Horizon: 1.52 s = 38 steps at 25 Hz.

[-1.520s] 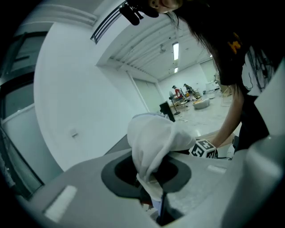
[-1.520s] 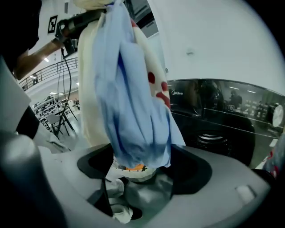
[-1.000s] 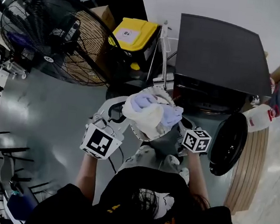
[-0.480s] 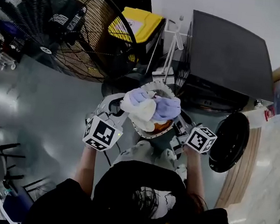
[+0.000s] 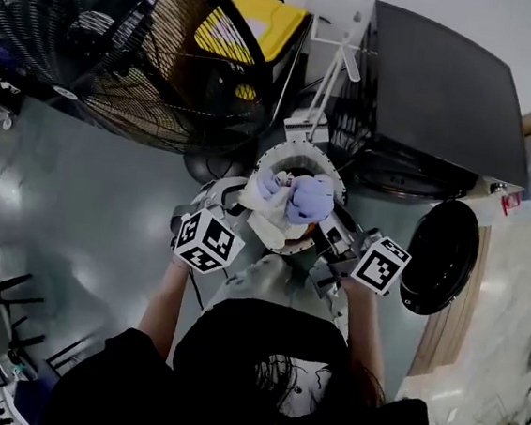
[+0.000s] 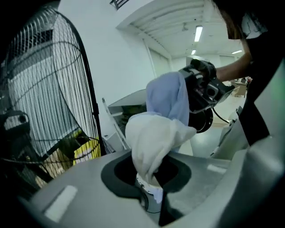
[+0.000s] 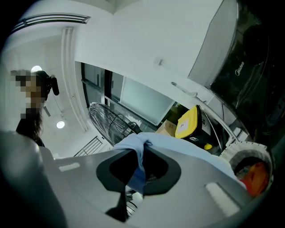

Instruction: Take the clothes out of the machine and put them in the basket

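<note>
Left gripper (image 5: 235,209): jaws clamped on the cream cloth (image 5: 267,212), at the basket's 9 o'clock side.
Right gripper (image 5: 331,231): jaws pinched together on a fold of the pale blue cloth (image 5: 310,198), at the basket's 4 o'clock side.
Clothes: both are out of the machine and bunched over the round white basket (image 5: 302,148) at the centre of the head view. They touch each other.
Already in the basket: an orange item (image 7: 254,177) lies low inside.
Machine (image 5: 448,94): a dark box at 2 o'clock, with its round door (image 5: 440,258) swung open at 3 o'clock.
Risk – tangling: the two cloths press together, so letting one go could drag the other with it.
Risk – spilling: the cream cloth hangs near the 7 o'clock rim. Released there, it may slide outside onto the floor.
Risk – snagging: cloth caught deep in a jaw may cling when that jaw opens.
Count – grippers: two.
Count – cloths held: two, one cream and one pale blue.
Count – baskets: one.
Count – machines: one, with one open door.
Count – bystanders to the task: one large fan (image 5: 123,41) at 10 o'clock and one yellow-lidded bin (image 5: 258,17) at 12 o'clock.
</note>
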### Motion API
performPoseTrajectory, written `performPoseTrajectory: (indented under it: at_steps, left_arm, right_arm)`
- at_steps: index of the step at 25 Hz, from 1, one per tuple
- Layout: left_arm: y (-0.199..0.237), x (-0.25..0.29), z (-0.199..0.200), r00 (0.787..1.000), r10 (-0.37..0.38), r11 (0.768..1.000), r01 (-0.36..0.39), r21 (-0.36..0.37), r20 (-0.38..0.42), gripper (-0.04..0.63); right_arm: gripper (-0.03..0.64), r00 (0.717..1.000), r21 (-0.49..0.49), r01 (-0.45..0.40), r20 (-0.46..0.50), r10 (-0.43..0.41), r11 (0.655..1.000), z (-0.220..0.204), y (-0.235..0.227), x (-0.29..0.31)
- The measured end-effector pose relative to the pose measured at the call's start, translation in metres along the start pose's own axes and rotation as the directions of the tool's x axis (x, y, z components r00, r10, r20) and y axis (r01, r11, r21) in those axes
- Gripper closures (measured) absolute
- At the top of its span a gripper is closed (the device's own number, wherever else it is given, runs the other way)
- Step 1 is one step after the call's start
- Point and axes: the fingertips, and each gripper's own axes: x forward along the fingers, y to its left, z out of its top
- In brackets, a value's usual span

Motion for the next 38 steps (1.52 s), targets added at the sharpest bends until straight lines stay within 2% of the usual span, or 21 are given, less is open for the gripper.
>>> performPoseTrajectory:
  at_steps: [3,8,13,19,25,27,29,32,34,35,36,38]
  left_arm:
    - [-0.010,0.025,-0.019,0.999,-0.043,0.999,0.043,-0.025,-0.018,0.526]
    - [-0.028,0.074,-0.055,0.991,-0.116,0.992,0.112,-0.054,-0.064,0.526]
    - [-0.058,0.117,-0.096,0.964,-0.209,0.978,0.203,-0.050,-0.163,0.526]
    - [-0.100,0.153,-0.144,0.909,-0.308,0.951,0.305,-0.055,-0.282,0.526]
    - [-0.134,0.190,-0.173,0.854,-0.401,0.914,0.398,-0.078,-0.331,0.521]
    - [-0.147,0.197,-0.181,0.829,-0.445,0.893,0.440,-0.094,-0.338,0.488]
    - [-0.162,0.198,-0.193,0.795,-0.491,0.867,0.487,-0.108,-0.357,0.406]
    - [-0.174,0.198,-0.209,0.752,-0.530,0.840,0.530,-0.119,-0.391,0.355]
    - [-0.175,0.196,-0.212,0.749,-0.539,0.835,0.535,-0.129,-0.386,0.351]
    - [-0.173,0.195,-0.212,0.755,-0.537,0.838,0.527,-0.138,-0.377,0.351]
    - [-0.171,0.194,-0.211,0.762,-0.532,0.843,0.516,-0.150,-0.368,0.351]
    - [-0.164,0.191,-0.210,0.779,-0.517,0.855,0.492,-0.167,-0.354,0.351]
  right_arm:
    - [0.574,1.000,0.021,0.012,-0.015,-0.012,1.000,-0.010,-0.007,0.008]
    - [0.574,0.991,0.034,0.112,-0.075,-0.109,0.993,-0.039,-0.053,0.013]
    - [0.574,0.957,0.017,0.252,-0.154,-0.247,0.968,-0.075,-0.117,0.002]
    - [0.574,0.888,-0.007,0.402,-0.239,-0.392,0.915,-0.122,-0.187,-0.023]
    - [0.572,0.821,-0.051,0.491,-0.307,-0.482,0.870,-0.158,-0.245,-0.045]
    - [0.572,0.802,-0.061,0.508,-0.330,-0.498,0.859,-0.172,-0.259,-0.050]
    - [0.571,0.777,-0.085,0.527,-0.356,-0.520,0.846,-0.188,-0.271,-0.056]
    - [0.542,0.714,-0.145,0.583,-0.377,-0.590,0.799,-0.209,-0.295,-0.068]
    - [0.455,0.677,-0.158,0.616,-0.395,-0.621,0.772,-0.221,-0.308,-0.074]
    - [0.392,0.674,-0.151,0.618,-0.403,-0.618,0.772,-0.225,-0.310,-0.076]
    - [0.338,0.683,-0.137,0.612,-0.407,-0.607,0.779,-0.228,-0.310,-0.076]
    - [0.325,0.709,-0.106,0.596,-0.396,-0.583,0.796,-0.229,-0.305,-0.074]
